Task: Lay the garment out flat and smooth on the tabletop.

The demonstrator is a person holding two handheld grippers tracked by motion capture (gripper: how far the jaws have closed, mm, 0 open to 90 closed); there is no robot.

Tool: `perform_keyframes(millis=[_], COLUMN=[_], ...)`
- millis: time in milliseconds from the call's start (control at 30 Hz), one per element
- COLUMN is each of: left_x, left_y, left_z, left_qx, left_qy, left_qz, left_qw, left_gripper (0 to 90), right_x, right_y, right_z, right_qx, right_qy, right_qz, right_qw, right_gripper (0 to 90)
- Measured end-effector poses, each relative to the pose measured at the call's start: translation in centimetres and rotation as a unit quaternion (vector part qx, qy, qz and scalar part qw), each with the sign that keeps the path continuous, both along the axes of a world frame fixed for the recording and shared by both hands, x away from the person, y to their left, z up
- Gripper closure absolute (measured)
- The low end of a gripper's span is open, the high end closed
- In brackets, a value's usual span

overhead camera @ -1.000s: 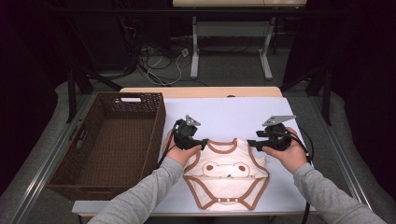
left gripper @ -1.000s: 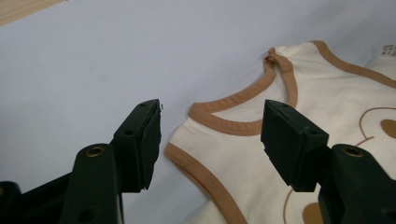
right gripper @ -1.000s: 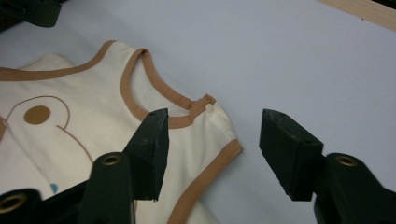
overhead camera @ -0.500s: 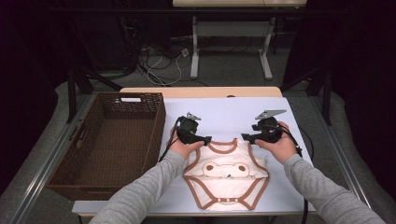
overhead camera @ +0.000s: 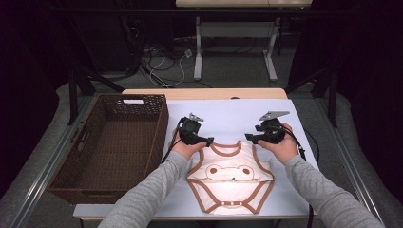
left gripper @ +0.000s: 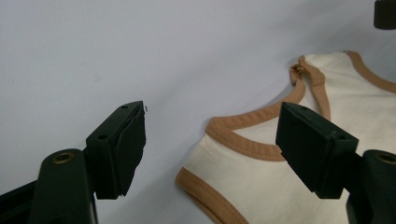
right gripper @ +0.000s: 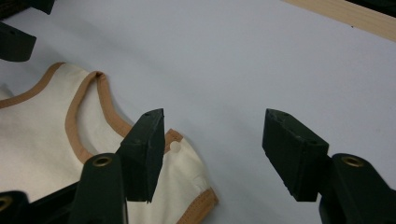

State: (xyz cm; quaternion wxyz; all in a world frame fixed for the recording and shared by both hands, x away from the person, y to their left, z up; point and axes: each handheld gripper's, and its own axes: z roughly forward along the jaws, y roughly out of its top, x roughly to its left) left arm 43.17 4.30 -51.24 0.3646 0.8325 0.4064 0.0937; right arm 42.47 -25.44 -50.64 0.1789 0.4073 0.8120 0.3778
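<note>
1. The tabletop (overhead camera: 285,118) is pale and matte, with a light wooden strip along its far edge.
2. A brown wicker basket (overhead camera: 157,128) stands at the left edge and reaches from the far edge almost to the near edge.
3. A cream baby bodysuit (overhead camera: 231,183) with tan trim and a bear face lies flat toward the near edge, right of the basket.

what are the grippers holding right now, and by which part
Nothing is held. The left gripper and the right gripper both stand open above the shoulders of the cream bodysuit, which lies flat on the table.
</note>
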Motion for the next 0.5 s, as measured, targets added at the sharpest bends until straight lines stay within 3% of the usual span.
perform_keyframes(millis=[267,500], left_x=[0.5,1.1], left_y=[-0.4,-0.3], left_z=[-0.8,-1.6], left_qx=[0.013,0.033], left_qy=[0.003,0.02], left_qz=[-0.012,-0.01], left_qw=[0.9998,0.9992], left_gripper=[34.4,40.2], right_x=[0.2,0.4], right_y=[0.0,0.0], right_z=[-0.3,-0.6], right_qx=[-0.01,-0.017], right_qy=[0.001,0.008], right_qz=[-0.006,-0.002], right_qw=[0.9999,0.9998], right_gripper=[41.9,46.0])
